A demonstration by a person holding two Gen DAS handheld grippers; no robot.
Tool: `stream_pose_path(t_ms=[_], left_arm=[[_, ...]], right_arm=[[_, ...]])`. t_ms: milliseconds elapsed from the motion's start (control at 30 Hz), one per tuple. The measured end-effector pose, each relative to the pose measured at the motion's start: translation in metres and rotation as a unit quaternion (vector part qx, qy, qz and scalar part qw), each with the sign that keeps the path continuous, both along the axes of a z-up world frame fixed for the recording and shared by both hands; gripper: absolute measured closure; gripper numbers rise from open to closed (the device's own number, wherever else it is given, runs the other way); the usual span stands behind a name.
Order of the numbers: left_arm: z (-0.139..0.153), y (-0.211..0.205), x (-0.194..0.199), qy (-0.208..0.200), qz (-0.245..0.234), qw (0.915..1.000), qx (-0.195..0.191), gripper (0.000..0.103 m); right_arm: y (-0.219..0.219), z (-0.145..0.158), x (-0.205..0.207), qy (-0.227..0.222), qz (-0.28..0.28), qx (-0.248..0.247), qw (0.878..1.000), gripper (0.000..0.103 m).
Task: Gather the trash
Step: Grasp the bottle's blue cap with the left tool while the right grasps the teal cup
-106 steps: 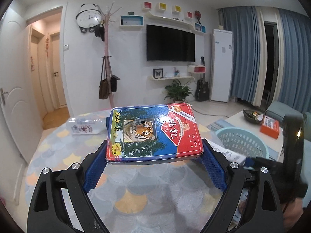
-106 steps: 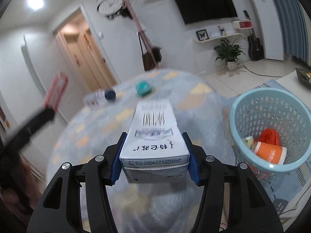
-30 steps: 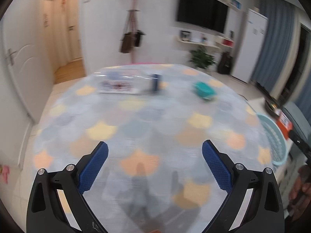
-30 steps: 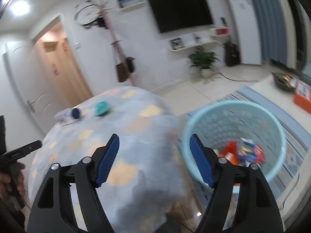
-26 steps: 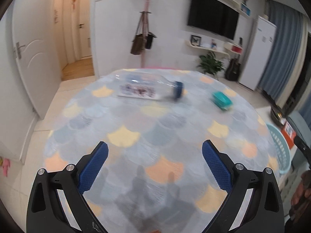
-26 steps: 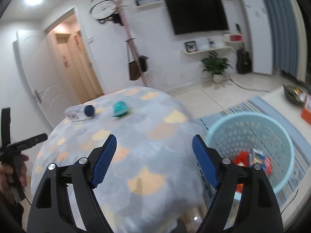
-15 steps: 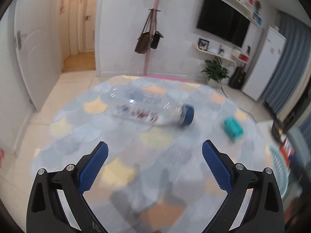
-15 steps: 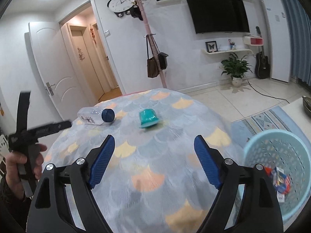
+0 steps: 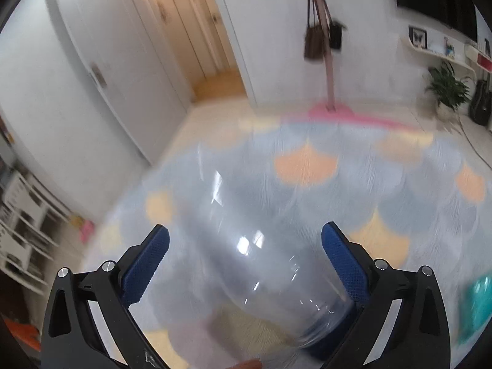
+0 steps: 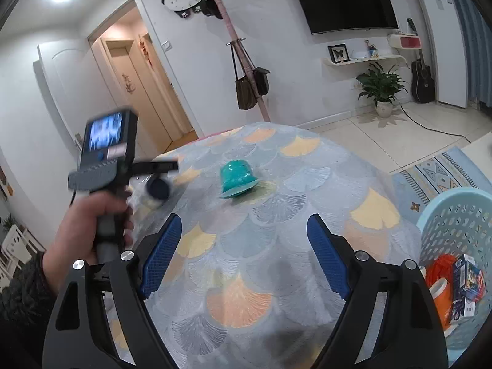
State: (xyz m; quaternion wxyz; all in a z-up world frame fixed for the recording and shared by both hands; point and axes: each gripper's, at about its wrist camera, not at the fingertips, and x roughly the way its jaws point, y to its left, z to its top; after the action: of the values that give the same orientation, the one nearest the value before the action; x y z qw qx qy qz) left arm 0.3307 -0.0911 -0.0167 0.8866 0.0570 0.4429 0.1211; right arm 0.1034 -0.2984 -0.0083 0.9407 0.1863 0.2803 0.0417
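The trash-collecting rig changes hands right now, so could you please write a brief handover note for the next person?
Left gripper: jaws open, straddling the clear plastic bottle lying on the table; contact with the pads is too blurred to judge.
Right gripper: jaws open and empty, above the near part of the table.
Teal cup: lying on the table, beyond the right gripper.
Blue basket: on the floor to the right of the table, already holding an orange cup and a printed box.
Left to do: close on the bottle, drop it in the basket, then fetch the teal cup.
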Motion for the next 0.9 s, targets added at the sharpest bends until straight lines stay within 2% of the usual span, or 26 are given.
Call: stream_pose_path(t_ms=[33, 100, 167, 233, 300, 367, 433, 467, 600, 667, 767, 800, 867, 900], left_arm=[[-0.005, 0.015, -0.006, 0.009, -0.001, 0.9989, -0.046, 0.007], [-0.007, 0.034, -0.017, 0.014, -0.003, 0.9964, -0.084, 0.007], [-0.008, 0.049, -0.028, 0.012, -0.025, 0.9926, -0.118, 0.015], [-0.007, 0.054, -0.038, -0.007, -0.061, 0.9911, -0.118, 0.030], [-0.008, 0.056, -0.045, -0.019, -0.085, 0.9890, -0.119, 0.038], [-0.009, 0.060, -0.052, -0.032, -0.098, 0.9867, -0.126, 0.045], [-0.010, 0.062, -0.057, -0.039, -0.108, 0.9843, -0.134, 0.059], [-0.009, 0.064, -0.060, -0.044, -0.121, 0.9806, -0.148, 0.063], [-0.012, 0.063, -0.060, -0.042, -0.131, 0.9770, -0.163, 0.064], [-0.014, 0.066, -0.056, -0.043, -0.131, 0.9755, -0.171, 0.064], [-0.013, 0.068, -0.057, -0.046, -0.133, 0.9726, -0.186, 0.064], [-0.012, 0.067, -0.058, -0.046, -0.135, 0.9712, -0.191, 0.064], [-0.013, 0.068, -0.060, -0.049, -0.142, 0.9675, -0.203, 0.064], [-0.013, 0.068, -0.061, -0.052, -0.145, 0.9658, -0.209, 0.064]], right_arm=[[-0.002, 0.000, 0.000, 0.000, -0.001, 0.001, 1.000, 0.023], [-0.002, 0.001, -0.002, -0.001, 0.001, 0.000, 1.000, 0.023], [0.003, 0.004, -0.001, -0.006, 0.010, -0.010, 1.000, 0.023], [0.012, 0.009, 0.004, -0.008, 0.019, -0.031, 0.999, 0.023], [0.020, 0.013, 0.015, -0.006, 0.028, -0.054, 0.998, 0.022], [0.029, 0.012, 0.035, 0.010, 0.037, -0.077, 0.996, 0.022], [0.036, 0.006, 0.062, 0.044, 0.044, -0.096, 0.993, 0.022], [0.038, 0.004, 0.073, 0.056, 0.043, -0.105, 0.992, 0.022], [0.046, -0.009, 0.120, 0.110, 0.024, -0.140, 0.984, 0.022], [0.050, -0.020, 0.138, 0.138, 0.022, -0.140, 0.980, 0.022], [0.054, -0.024, 0.144, 0.143, 0.014, -0.141, 0.980, 0.023], [0.055, -0.025, 0.143, 0.143, 0.009, -0.144, 0.979, 0.031], [0.055, -0.024, 0.140, 0.138, 0.005, -0.144, 0.980, 0.054], [0.054, -0.023, 0.139, 0.136, 0.005, -0.142, 0.980, 0.061]])
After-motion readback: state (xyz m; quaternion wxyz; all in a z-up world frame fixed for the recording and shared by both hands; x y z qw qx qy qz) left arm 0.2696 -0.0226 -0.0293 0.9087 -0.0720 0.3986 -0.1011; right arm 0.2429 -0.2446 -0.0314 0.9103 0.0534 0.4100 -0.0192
